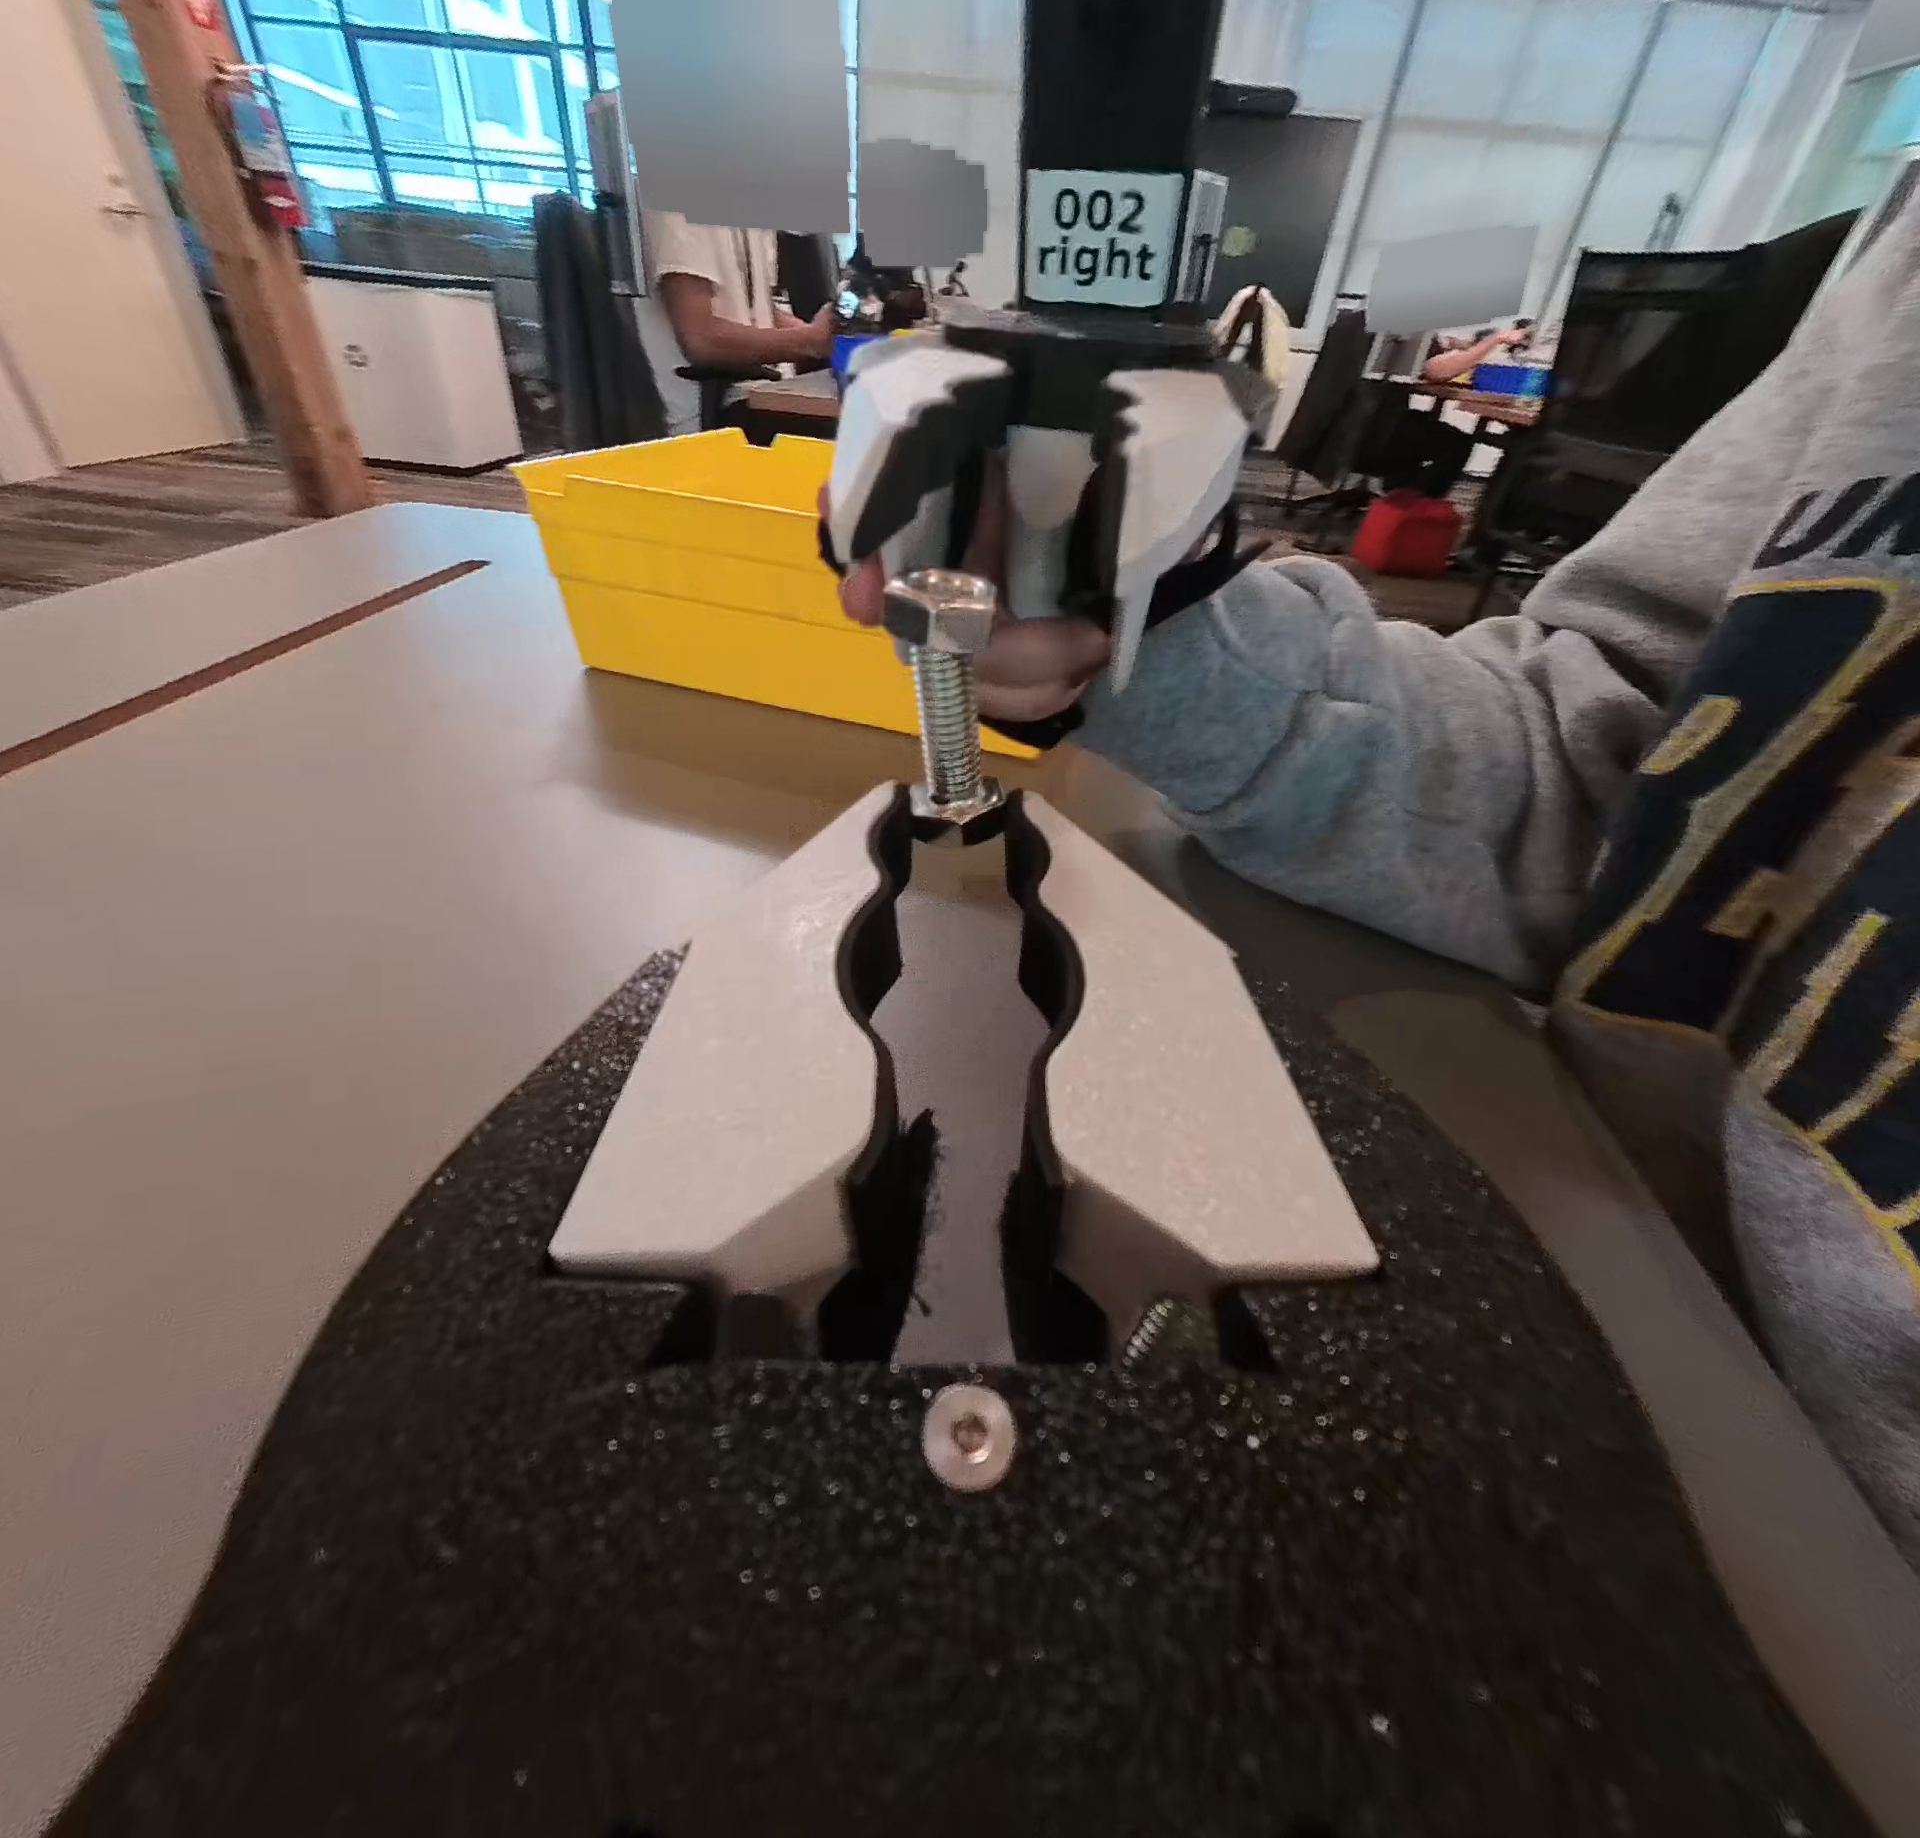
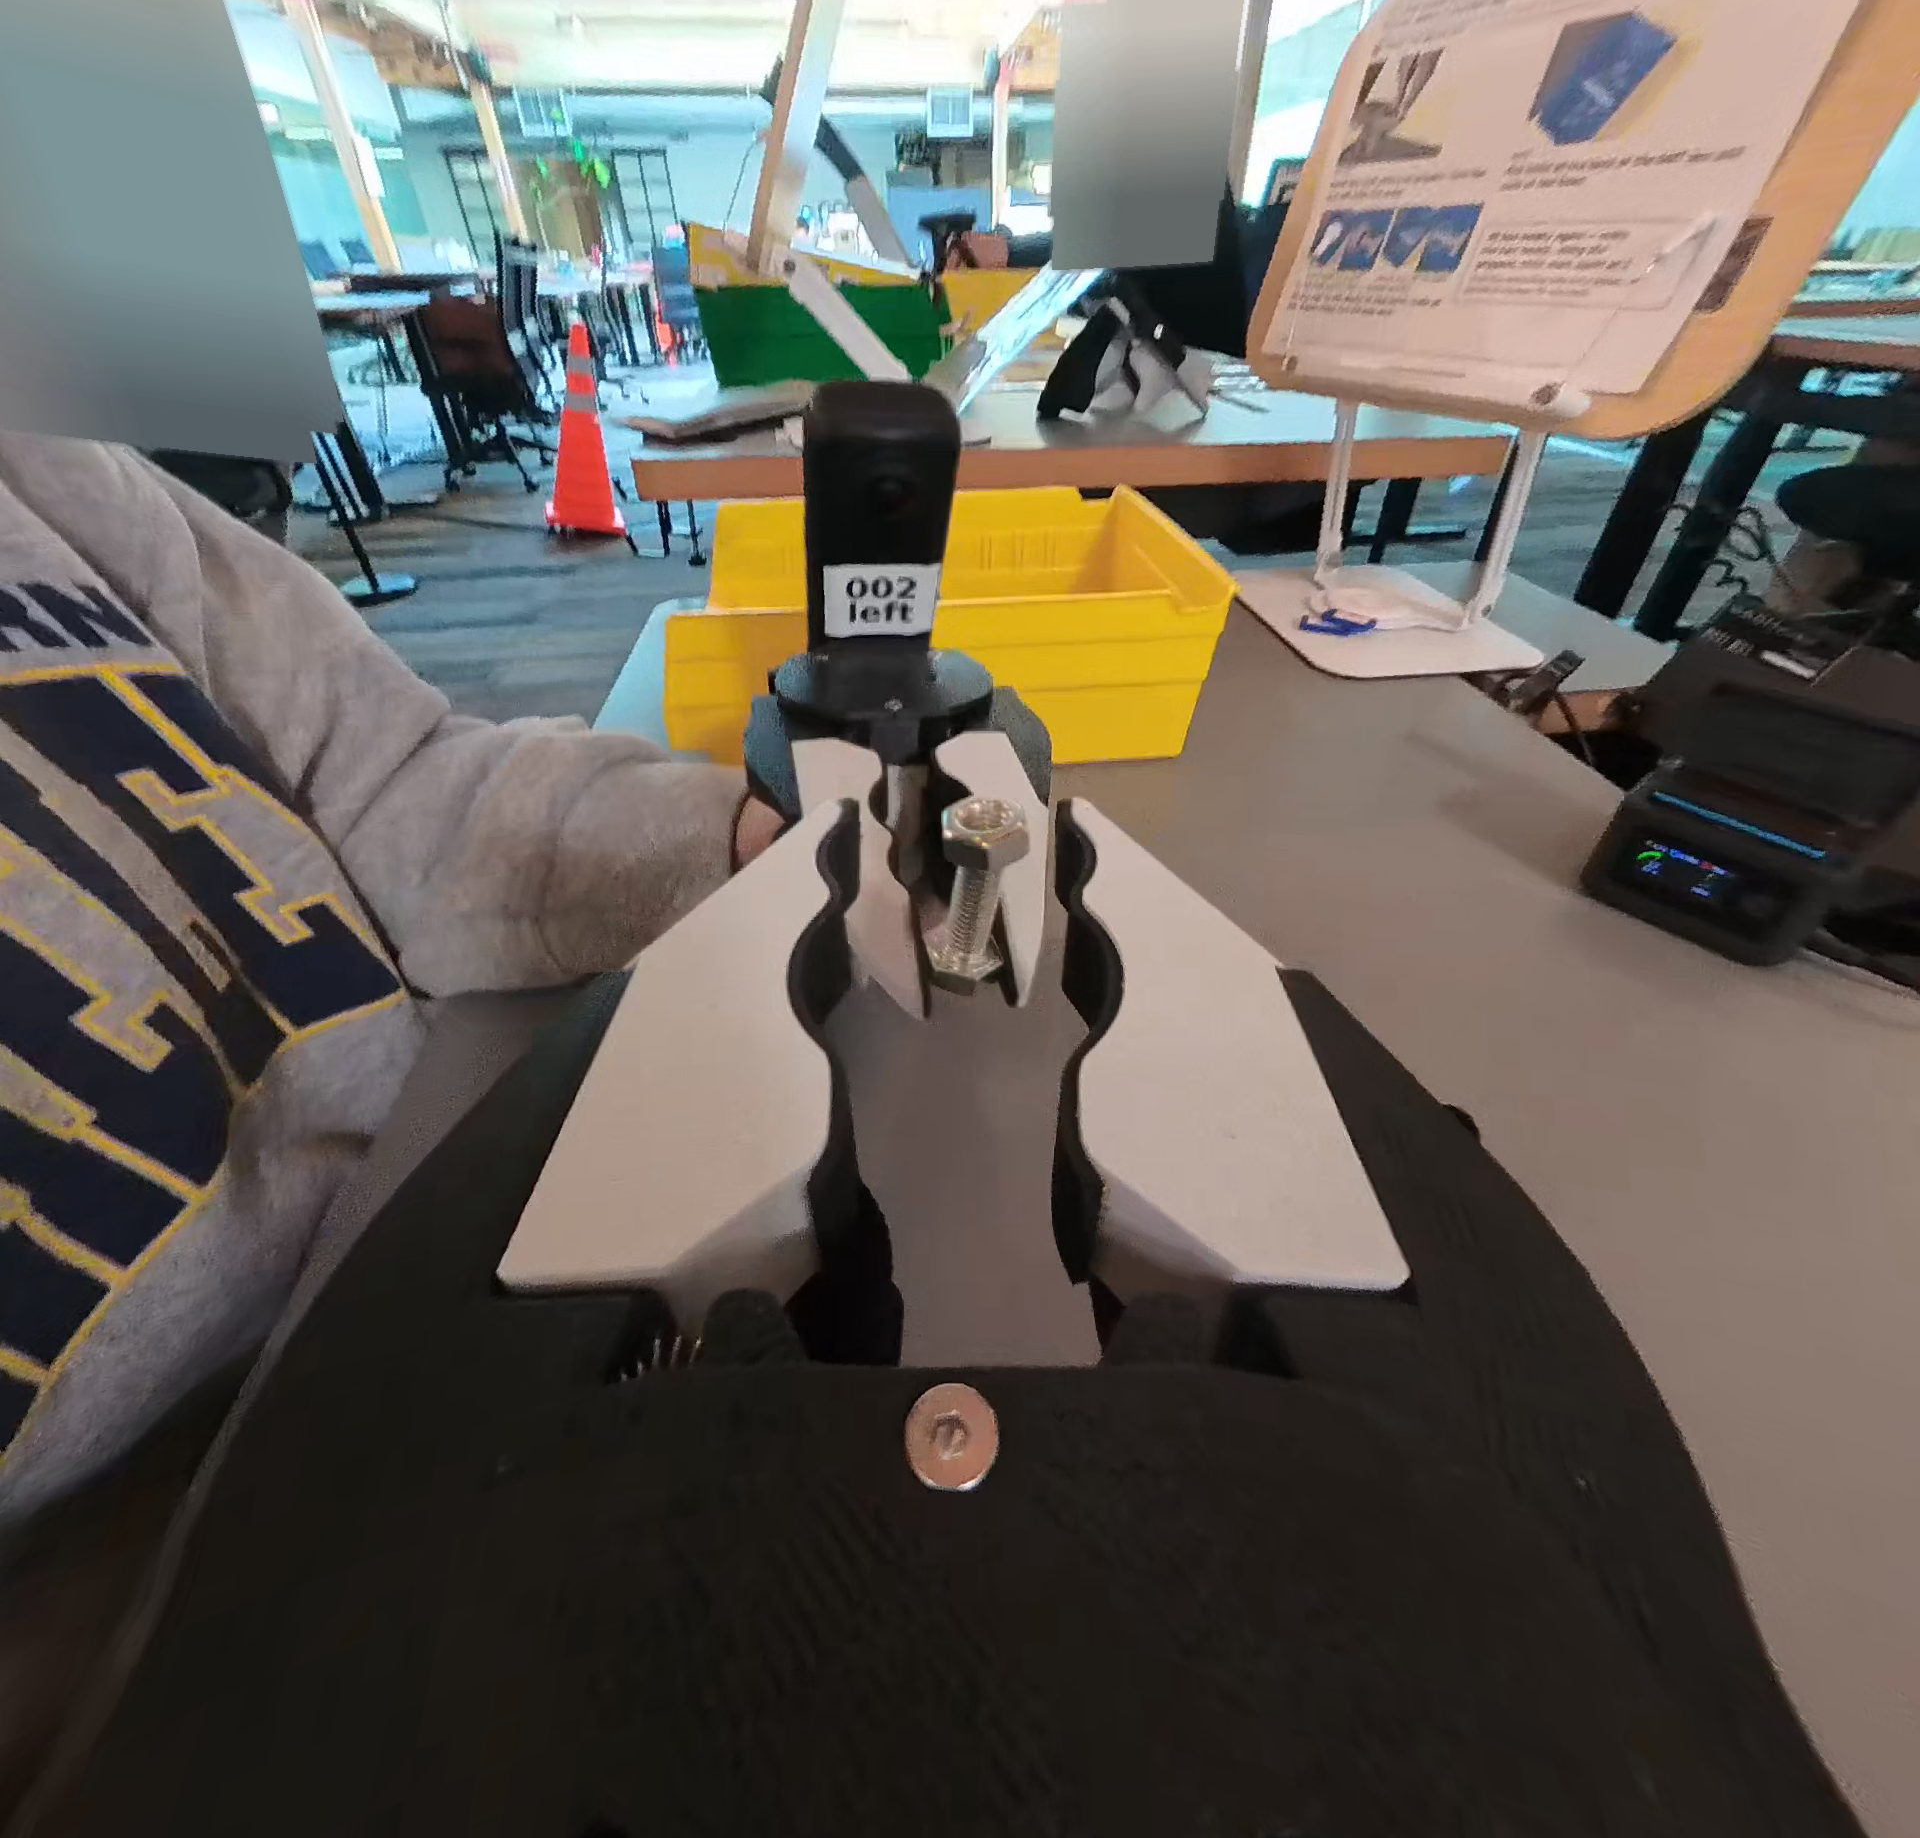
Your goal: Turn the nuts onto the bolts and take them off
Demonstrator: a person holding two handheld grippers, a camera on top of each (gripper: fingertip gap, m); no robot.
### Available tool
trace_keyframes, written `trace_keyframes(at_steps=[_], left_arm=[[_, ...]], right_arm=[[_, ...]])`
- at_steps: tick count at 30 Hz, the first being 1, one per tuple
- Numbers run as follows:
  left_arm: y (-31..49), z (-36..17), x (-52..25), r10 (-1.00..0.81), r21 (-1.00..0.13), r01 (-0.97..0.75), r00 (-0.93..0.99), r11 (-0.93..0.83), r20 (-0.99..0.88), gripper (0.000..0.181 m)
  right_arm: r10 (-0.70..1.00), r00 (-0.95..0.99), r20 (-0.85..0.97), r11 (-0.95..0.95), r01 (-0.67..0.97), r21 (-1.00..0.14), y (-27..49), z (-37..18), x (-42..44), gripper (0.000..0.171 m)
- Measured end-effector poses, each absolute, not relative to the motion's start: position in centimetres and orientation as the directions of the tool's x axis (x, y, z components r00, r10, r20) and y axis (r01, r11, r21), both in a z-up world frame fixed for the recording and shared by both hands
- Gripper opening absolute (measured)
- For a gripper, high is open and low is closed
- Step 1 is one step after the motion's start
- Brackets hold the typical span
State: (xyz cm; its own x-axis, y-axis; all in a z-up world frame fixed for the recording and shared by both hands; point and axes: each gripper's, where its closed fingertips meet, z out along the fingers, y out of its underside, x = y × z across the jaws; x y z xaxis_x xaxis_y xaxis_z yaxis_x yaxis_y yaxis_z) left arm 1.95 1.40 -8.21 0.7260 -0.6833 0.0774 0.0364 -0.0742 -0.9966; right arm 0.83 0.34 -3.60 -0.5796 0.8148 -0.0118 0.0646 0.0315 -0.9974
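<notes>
Left gripper (image 1: 954, 822) clamps the bolt's (image 1: 951, 723) lower hex end; right gripper (image 2: 961, 915) waits with jaws parted.

The zinc-bright bolt stands upright from the left fingertips so its threads and upper hex nut (image 1: 940, 612) face the right gripper, whose spread fingers flank the nut without touching, likely ready to turn it. A yellow bin (image 1: 686, 562) sits beyond both tools.

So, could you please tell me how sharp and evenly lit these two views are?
Left wrist view: the bolt is sharp, the right tool behind it slightly soft, the windows bright, the edges bent by the wide lens. Right wrist view: the bolt is crisp, the background hall soft and overexposed.
</notes>
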Motion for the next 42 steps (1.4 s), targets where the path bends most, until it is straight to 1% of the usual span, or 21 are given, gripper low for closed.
trace_keyframes(at_steps=[11, 13, 19, 22, 25, 28, 34, 37, 40, 41, 42], left_arm=[[1.0, -8.6, 3.0, -0.725, -0.996, 0.02, 0.684, -0.089, 0.079, 0.016], [0.9, -8.5, 3.1, -0.733, -0.996, 0.021, 0.676, -0.083, 0.075, 0.016], [0.3, -8.1, 3.6, -0.764, -0.998, 0.02, 0.643, -0.058, 0.057, 0.015], [0.6, -7.9, 3.2, -0.744, -0.998, 0.034, 0.665, -0.051, 0.06, 0.015], [1.6, -8.1, 1.9, -0.669, -0.998, 0.032, 0.741, -0.061, 0.065, 0.015], [2.6, -8.8, 0.4, -0.571, -0.996, 0.018, 0.818, -0.092, 0.068, 0.016], [3.8, -9.4, -2.1, -0.399, -0.992, 0.007, 0.915, -0.125, 0.057, 0.016], [4.0, -9.8, -2.8, -0.349, -0.99, 0.008, 0.935, -0.141, 0.057, 0.016], [4.1, -9.7, -3.0, -0.348, -0.991, 0.021, 0.935, -0.135, 0.068, 0.015], [4.0, -9.6, -2.9, -0.354, -0.991, 0.028, 0.932, -0.129, 0.072, 0.016], [4.0, -9.6, -2.9, -0.354, -0.991, 0.027, 0.933, -0.128, 0.072, 0.015]], right_arm=[[0.784, -0.619, -0.034, 0.041, 0.107, -0.993, -0.7, -4.8, 0.8, 0.026], [0.783, -0.621, -0.035, 0.043, 0.111, -0.993, -0.8, -5.0, 0.8, 0.018], [0.718, -0.684, -0.127, -0.048, 0.133, -0.99, -1.3, -4.7, 1.2, 0.016], [0.709, -0.686, -0.16, -0.095, 0.132, -0.987, -1.3, -4.4, 0.9, 0.016], [0.767, -0.616, -0.178, -0.115, 0.142, -0.983, -0.3, -4.6, -0.4, 0.016], [0.841, -0.506, -0.192, -0.122, 0.169, -0.978, 0.8, -5.2, -2.0, 0.016], [0.966, -0.244, -0.086, -0.049, 0.155, -0.987, 2.3, -5.8, -4.3, 0.016], [0.991, -0.115, -0.066, -0.05, 0.142, -0.989, 2.6, -6.2, -5.2, 0.016], [0.999, -0.043, -0.029, -0.024, 0.12, -0.993, 2.7, -6.3, -5.4, 0.016], [0.999, -0.046, -0.022, -0.016, 0.116, -0.993, 2.5, -6.3, -5.4, 0.021], [0.997, -0.069, -0.023, -0.015, 0.114, -0.993, 2.2, -6.3, -5.4, 0.034]])
